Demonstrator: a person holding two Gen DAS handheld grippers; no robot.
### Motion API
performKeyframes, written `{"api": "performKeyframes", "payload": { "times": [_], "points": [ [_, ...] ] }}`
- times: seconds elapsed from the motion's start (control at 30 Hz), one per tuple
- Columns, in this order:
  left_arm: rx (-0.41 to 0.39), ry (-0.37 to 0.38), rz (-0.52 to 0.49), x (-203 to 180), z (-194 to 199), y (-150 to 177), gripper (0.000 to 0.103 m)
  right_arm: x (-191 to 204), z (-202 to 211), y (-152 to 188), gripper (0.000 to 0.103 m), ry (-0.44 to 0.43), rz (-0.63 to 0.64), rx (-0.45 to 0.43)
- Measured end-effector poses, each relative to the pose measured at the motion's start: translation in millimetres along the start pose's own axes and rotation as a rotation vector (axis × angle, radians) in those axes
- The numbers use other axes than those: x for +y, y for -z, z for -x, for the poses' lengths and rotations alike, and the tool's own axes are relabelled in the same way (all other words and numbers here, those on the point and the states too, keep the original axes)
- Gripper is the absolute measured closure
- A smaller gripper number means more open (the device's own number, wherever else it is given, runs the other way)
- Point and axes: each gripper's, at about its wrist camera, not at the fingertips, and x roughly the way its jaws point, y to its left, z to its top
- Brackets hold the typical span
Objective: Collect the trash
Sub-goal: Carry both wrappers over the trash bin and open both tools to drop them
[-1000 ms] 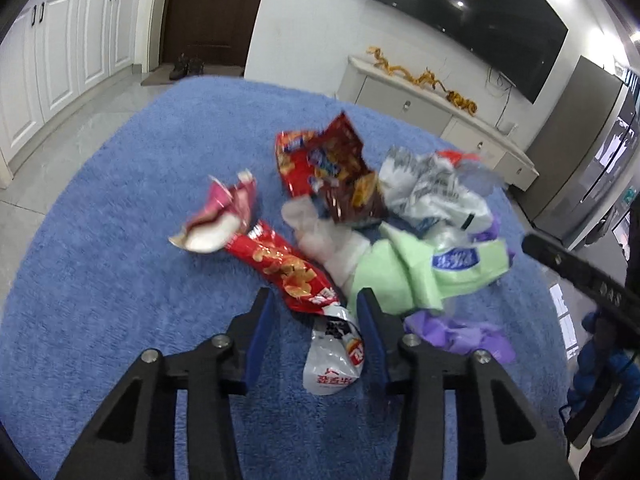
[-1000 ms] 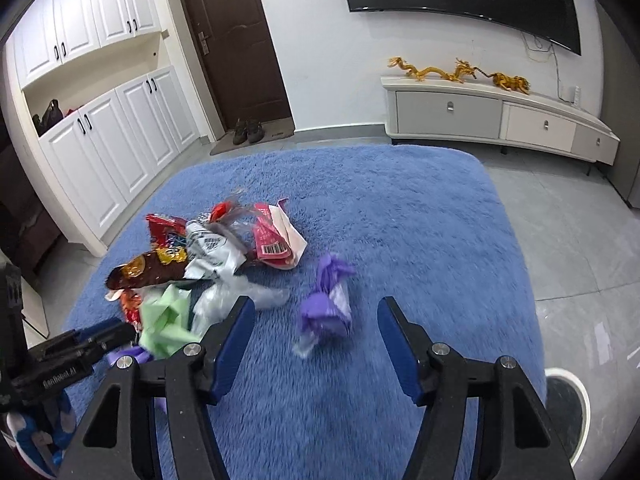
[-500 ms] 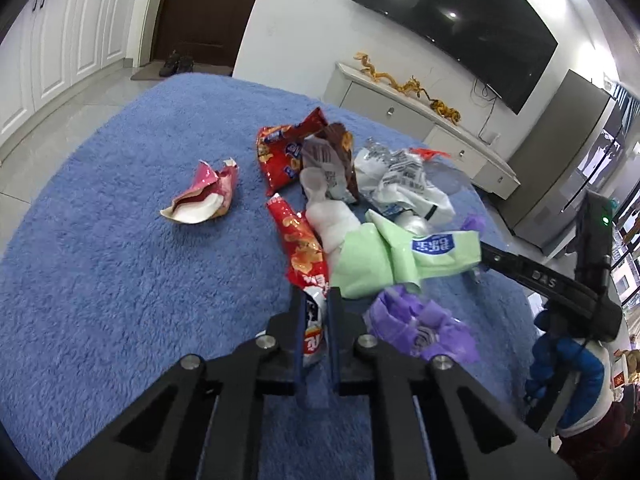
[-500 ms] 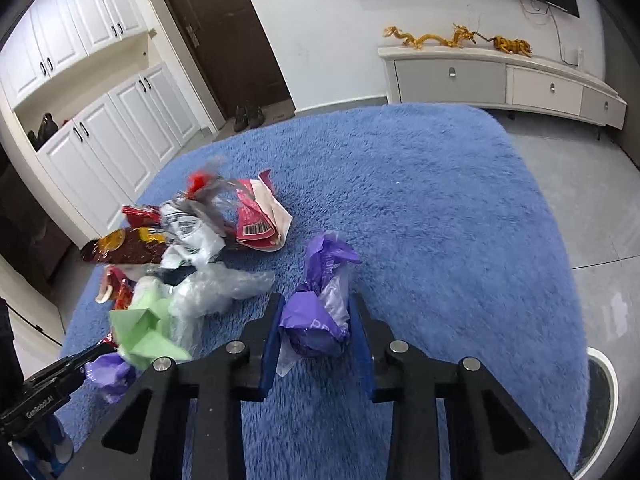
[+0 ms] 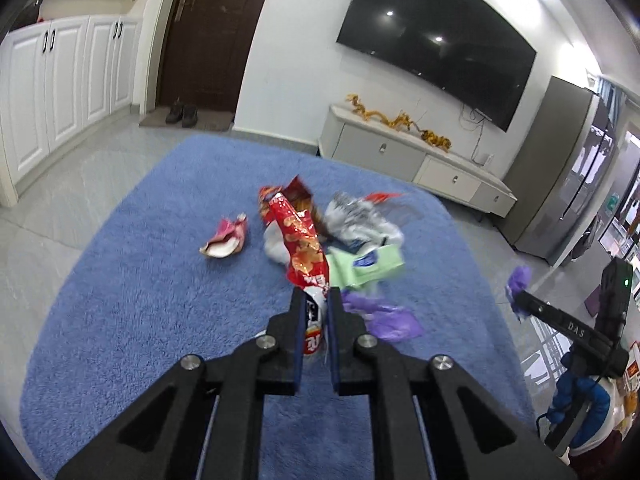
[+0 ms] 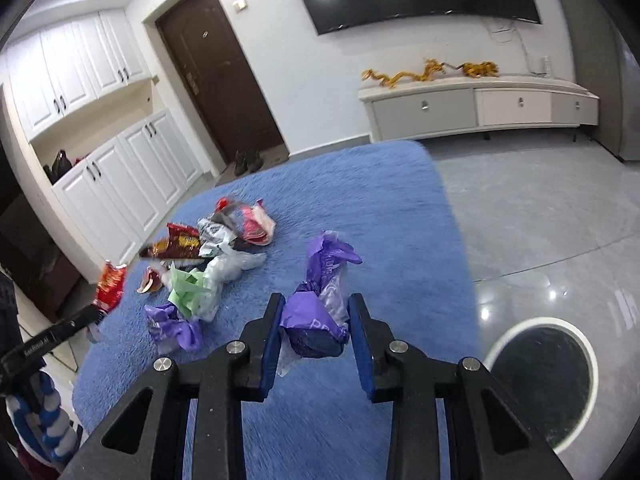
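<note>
The left gripper (image 5: pixel 317 300) was clamped on the white lower end of a long red crinkled snack bag (image 5: pixel 301 248), which stood lifted above the fluffy blue rug (image 5: pixel 140 300), its long axis running up and away from the fingers toward the wall-mounted black television (image 5: pixel 436 44). Only the left wrist view showed the printed end of that bag pinched between the blue pads (image 5: pixel 298 336); the right wrist view caught the same bag from the side as a small red shape (image 6: pixel 110 286) held off the rug at the tip of the other tool. The right gripper (image 6: pixel 316 320) was closed on a crumpled purple plastic bag (image 6: pixel 320 304), its bulky end wedged between the fingers and its thinner twisted end pointing forward and slightly right. Only the right wrist view showed a round black bin with a white rim (image 6: pixel 540 384) on the grey tiled floor (image 6: pixel 540 220), just off the rug's edge. Between the two tools lay the remaining pile on the rug: a pale green wrapper (image 5: pixel 368 266), a second purple plastic bag (image 5: pixel 384 318), a crumpled white bag (image 5: pixel 360 220), and, apart to the left, a torn pink wrapper (image 5: pixel 226 238).
</note>
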Motion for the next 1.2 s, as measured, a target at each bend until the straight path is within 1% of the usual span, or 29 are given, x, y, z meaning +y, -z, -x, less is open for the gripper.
{"api": "performKeyframes", "payload": {
  "times": [0.1,0.2,0.27,0.4,0.53,0.63,0.83,0.93,1.0,1.2],
  "points": [
    [-0.029,0.019,-0.030,-15.9,12.8,-1.8,0.094,-10.4,21.8,2.6,0.073,0.026,-0.022,-0.031],
    [-0.047,0.067,-0.074,-44.0,19.8,-7.7,0.094,-31.3,42.8,9.3,0.073,0.058,-0.054,-0.059],
    [-0.044,0.098,-0.111,-66.8,18.0,-9.9,0.094,-47.6,53.7,13.3,0.073,0.077,-0.084,-0.074],
    [-0.011,0.178,-0.205,-122.0,2.9,-13.2,0.094,-86.3,74.8,25.1,0.073,0.121,-0.162,-0.112],
    [0.053,0.266,-0.320,-191.9,-27.9,-6.8,0.094,-123.9,87.9,37.4,0.073,0.170,-0.234,-0.128],
    [0.109,0.311,-0.398,-238.9,-53.4,3.8,0.094,-150.1,92.1,46.6,0.073,0.203,-0.282,-0.124],
    [0.240,0.395,-0.508,-317.4,-107.6,31.7,0.093,-198.3,78.9,69.1,0.073,0.249,-0.388,-0.071],
    [0.294,0.414,-0.538,-344.9,-133.3,42.9,0.093,-220.1,68.2,76.4,0.073,0.265,-0.435,-0.037],
    [0.333,0.426,-0.546,-360.9,-151.8,49.1,0.091,-233.6,59.2,79.0,0.073,0.276,-0.458,-0.013],
    [0.420,0.457,-0.546,-387.5,-201.4,60.7,0.091,-260.9,37.5,85.7,0.071,0.292,-0.491,0.037]
  ]
}}
